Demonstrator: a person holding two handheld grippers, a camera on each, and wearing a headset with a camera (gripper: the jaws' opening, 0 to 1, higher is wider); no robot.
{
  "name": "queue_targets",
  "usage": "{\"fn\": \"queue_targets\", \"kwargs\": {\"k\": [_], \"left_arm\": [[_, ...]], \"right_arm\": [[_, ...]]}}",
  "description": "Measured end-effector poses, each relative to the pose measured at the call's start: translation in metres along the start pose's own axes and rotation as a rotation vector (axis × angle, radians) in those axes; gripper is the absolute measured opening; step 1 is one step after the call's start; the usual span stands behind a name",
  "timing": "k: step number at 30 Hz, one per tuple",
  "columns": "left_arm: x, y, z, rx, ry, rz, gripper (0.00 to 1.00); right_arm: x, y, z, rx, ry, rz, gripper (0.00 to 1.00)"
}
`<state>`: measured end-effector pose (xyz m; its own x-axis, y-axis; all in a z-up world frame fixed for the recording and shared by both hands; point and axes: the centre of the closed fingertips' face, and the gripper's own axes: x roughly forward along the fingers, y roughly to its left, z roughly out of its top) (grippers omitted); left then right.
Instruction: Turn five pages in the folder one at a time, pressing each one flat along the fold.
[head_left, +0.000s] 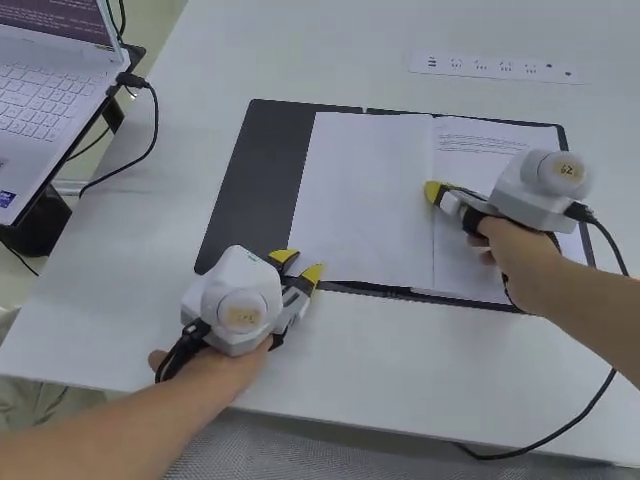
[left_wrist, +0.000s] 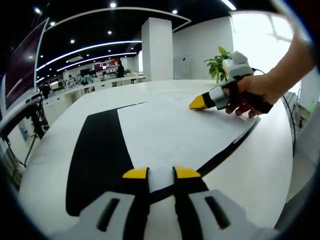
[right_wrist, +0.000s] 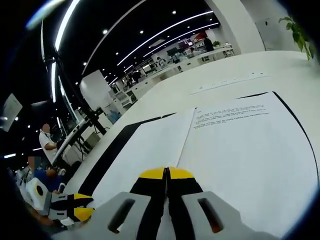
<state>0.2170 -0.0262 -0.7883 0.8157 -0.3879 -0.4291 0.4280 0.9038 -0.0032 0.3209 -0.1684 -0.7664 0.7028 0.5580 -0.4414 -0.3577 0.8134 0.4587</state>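
The folder (head_left: 255, 190) lies open on the white table, black cover flat, with a blank left page (head_left: 365, 195) and a right page (head_left: 480, 150) that carries a few printed lines at its top. My right gripper (head_left: 435, 192) (right_wrist: 166, 173) is shut, its yellow tips resting on the fold (right_wrist: 186, 135) between the two pages; it also appears in the left gripper view (left_wrist: 199, 103). My left gripper (head_left: 298, 265) (left_wrist: 161, 173) is open at the near left corner of the blank page, jaws apart with nothing gripped. The left gripper (right_wrist: 84, 207) shows low at the left of the right gripper view.
A white laptop (head_left: 40, 90) on a black stand sits at the far left, its cable (head_left: 150, 130) looping toward the folder. A white power strip (head_left: 495, 67) lies beyond the folder. The table's front edge (head_left: 400, 425) is close to my hands.
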Motion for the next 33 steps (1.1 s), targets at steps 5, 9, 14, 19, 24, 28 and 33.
{"fn": "queue_targets", "kwargs": {"k": [5, 9, 14, 19, 24, 28, 33], "left_arm": [[-0.001, 0.0, 0.0, 0.002, 0.001, 0.001, 0.17], [-0.001, -0.001, 0.001, 0.004, 0.001, 0.0, 0.17], [-0.001, -0.001, 0.001, 0.005, 0.001, 0.0, 0.17], [-0.001, -0.001, 0.001, 0.006, 0.001, 0.0, 0.17], [-0.001, -0.001, 0.001, 0.005, 0.002, 0.0, 0.17], [-0.001, -0.001, 0.001, 0.005, 0.002, 0.0, 0.17], [-0.001, -0.001, 0.001, 0.005, 0.002, 0.0, 0.17]], "right_arm": [[-0.008, 0.008, -0.01, -0.044, 0.013, 0.019, 0.0], [-0.014, 0.01, -0.015, -0.039, 0.008, 0.021, 0.0], [-0.023, 0.016, -0.028, -0.053, 0.028, 0.038, 0.0], [-0.03, 0.019, -0.038, -0.058, 0.039, 0.042, 0.0], [-0.038, 0.024, -0.047, -0.055, 0.042, 0.046, 0.0], [-0.042, 0.024, -0.051, -0.049, 0.046, 0.049, 0.0], [-0.048, 0.025, -0.058, -0.045, 0.056, 0.052, 0.0]]}}
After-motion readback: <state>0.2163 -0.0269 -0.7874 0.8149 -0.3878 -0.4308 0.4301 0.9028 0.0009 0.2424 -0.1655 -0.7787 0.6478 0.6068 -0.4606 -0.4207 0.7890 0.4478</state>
